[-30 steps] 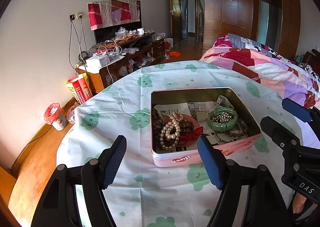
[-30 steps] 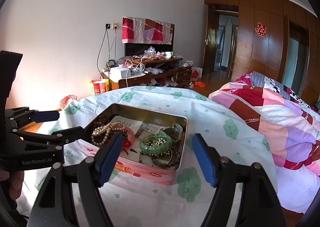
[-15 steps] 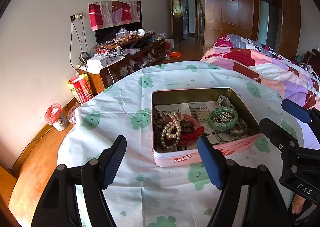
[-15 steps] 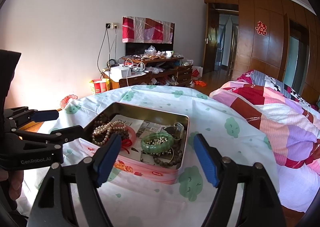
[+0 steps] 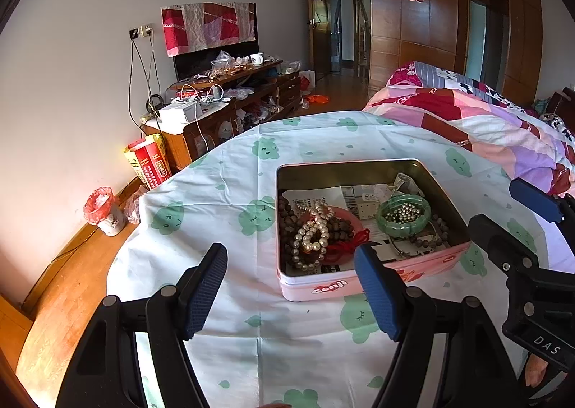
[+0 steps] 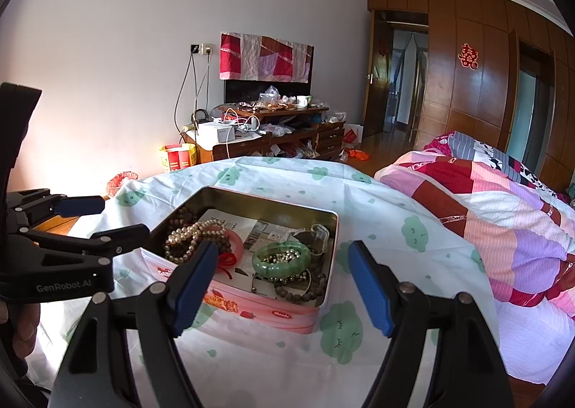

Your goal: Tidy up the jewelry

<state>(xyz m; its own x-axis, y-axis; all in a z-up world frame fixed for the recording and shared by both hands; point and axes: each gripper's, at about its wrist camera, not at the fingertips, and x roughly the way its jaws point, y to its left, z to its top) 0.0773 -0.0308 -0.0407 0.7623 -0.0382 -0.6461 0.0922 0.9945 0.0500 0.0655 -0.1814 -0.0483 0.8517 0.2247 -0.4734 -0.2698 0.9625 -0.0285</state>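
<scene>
An open pink tin (image 5: 377, 280) (image 6: 266, 314) sits on a table with a white cloth printed with green clouds. In it lie a pearl strand (image 5: 312, 232) (image 6: 183, 237), brown wooden beads (image 5: 287, 228), a pink bangle (image 6: 235, 241), a red cord (image 5: 354, 241), and a green jade bangle (image 5: 403, 216) (image 6: 281, 259) with small silver beads inside. My left gripper (image 5: 291, 291) is open and empty, just in front of the tin's near left corner. My right gripper (image 6: 282, 287) is open and empty, above the tin's near edge.
The table cloth (image 5: 222, 192) ends at a rounded edge on the left, above a wooden floor. A bed with a patchwork quilt (image 6: 503, 214) lies to the right. A cluttered TV cabinet (image 5: 222, 99) stands by the far wall.
Both grippers have drawn back slightly from the tin; it sits a little farther from them. Jaws stay open. Nothing was picked up.
</scene>
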